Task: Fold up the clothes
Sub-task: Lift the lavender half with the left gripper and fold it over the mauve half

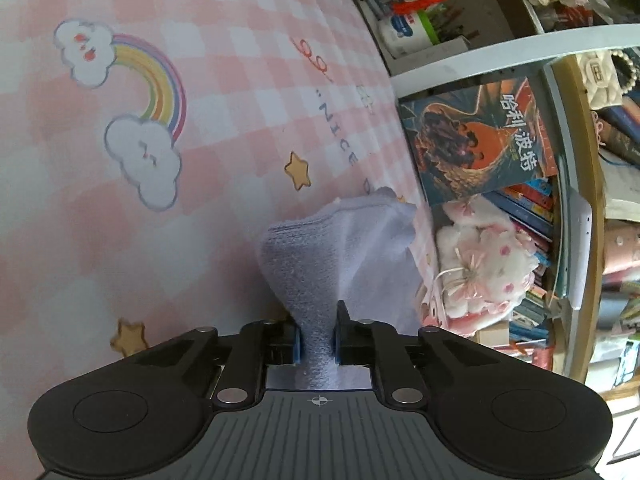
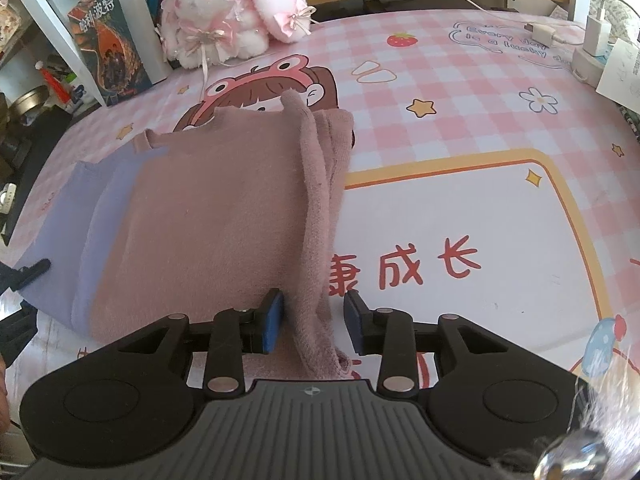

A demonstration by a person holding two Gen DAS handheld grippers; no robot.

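**Left gripper pinched on lavender cloth, right gripper loose around the pink edge**

Your left gripper (image 1: pixel 317 330) has its two blue pads pressed tight on a bunched neck of the lavender cloth (image 1: pixel 340 248). The cloth fans out ahead of the fingers and hangs lifted above the pink checked tablecloth (image 1: pixel 120 208), close to that tablecloth's edge by the bookshelf (image 1: pixel 500 140).

Your right gripper (image 2: pixel 314 320) has its fingers apart. The rolled edge of the pink garment (image 2: pixel 208 216) runs between them: it lies against the left pad (image 2: pixel 272 320), while a clear gap separates it from the right pad (image 2: pixel 354 322), so nothing is clamped there. The pink garment's flat body spreads to the left of that edge, resting on the tablecloth and overlapping the lavender cloth, which shows as a strip along its left side. The plush toy (image 2: pixel 224 12) sits beyond the garment at the tablecloth's far edge.
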